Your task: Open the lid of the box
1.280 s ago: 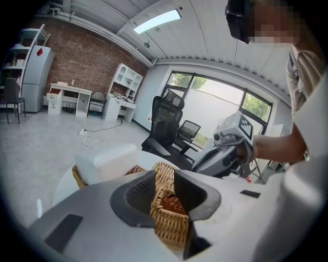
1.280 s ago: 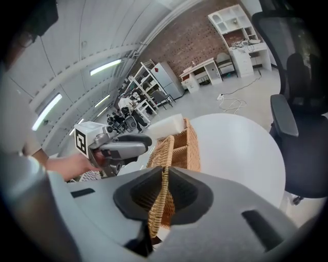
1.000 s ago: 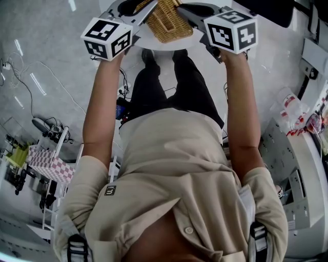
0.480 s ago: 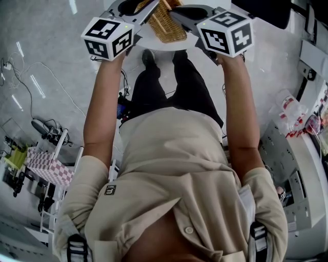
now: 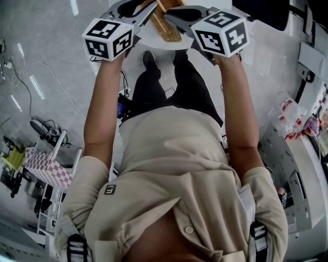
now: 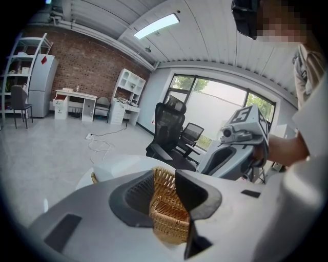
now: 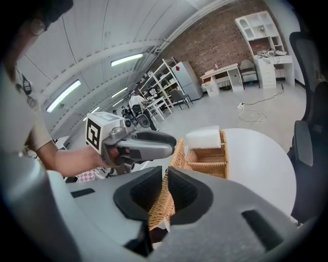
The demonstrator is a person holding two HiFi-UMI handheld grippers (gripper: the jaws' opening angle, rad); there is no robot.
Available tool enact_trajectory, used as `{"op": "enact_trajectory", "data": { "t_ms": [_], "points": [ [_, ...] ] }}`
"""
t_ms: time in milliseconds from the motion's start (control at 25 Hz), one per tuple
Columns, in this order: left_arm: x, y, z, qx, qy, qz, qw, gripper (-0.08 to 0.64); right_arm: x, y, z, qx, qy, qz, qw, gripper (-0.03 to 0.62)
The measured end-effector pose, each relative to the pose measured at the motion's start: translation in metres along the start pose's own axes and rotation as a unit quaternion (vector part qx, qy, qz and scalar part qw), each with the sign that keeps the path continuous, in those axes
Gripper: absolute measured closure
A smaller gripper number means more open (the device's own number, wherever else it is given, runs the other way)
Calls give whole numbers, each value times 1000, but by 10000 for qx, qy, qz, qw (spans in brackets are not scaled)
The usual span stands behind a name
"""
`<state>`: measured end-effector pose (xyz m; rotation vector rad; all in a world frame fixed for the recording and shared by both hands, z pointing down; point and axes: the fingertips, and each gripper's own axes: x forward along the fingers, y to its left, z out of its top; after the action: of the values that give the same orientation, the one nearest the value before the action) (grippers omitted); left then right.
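A wicker box stands on a round white table; a white block lies across its far end. Its wicker lid is raised on edge, and my right gripper is shut on that lid. My left gripper is shut on the wicker box, whose wall fills the gap between the pads. In the head view both grippers, left and right, meet at the box at the top edge. The box's inside is mostly hidden.
A black office chair stands just beyond the table, and another chair is at the right. Desks and shelving line the brick wall. Cables and a checkered cart are on the floor to the left.
The right gripper has shifted left and upward with the lid. The lid has swung from a broad face to nearly edge-on. The left gripper has barely moved.
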<state>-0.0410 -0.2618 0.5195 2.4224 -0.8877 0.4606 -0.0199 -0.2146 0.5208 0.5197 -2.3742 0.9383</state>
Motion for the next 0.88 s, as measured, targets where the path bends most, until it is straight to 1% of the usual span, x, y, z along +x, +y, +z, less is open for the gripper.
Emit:
{"op": "enact_trajectory", "data": {
  "t_ms": [280, 480, 880],
  "points": [
    [-24, 4, -10, -11, 85, 188, 9998, 459, 8, 24, 1, -140, 31, 106, 9998, 563],
    [-40, 10, -22, -15, 259, 334, 9991, 459, 17, 43, 4, -191, 35, 229, 9995, 565],
    [-59, 15, -33, -50, 333, 444, 9984, 459, 30, 63, 4, -327, 108, 296, 9990, 563]
  ]
}}
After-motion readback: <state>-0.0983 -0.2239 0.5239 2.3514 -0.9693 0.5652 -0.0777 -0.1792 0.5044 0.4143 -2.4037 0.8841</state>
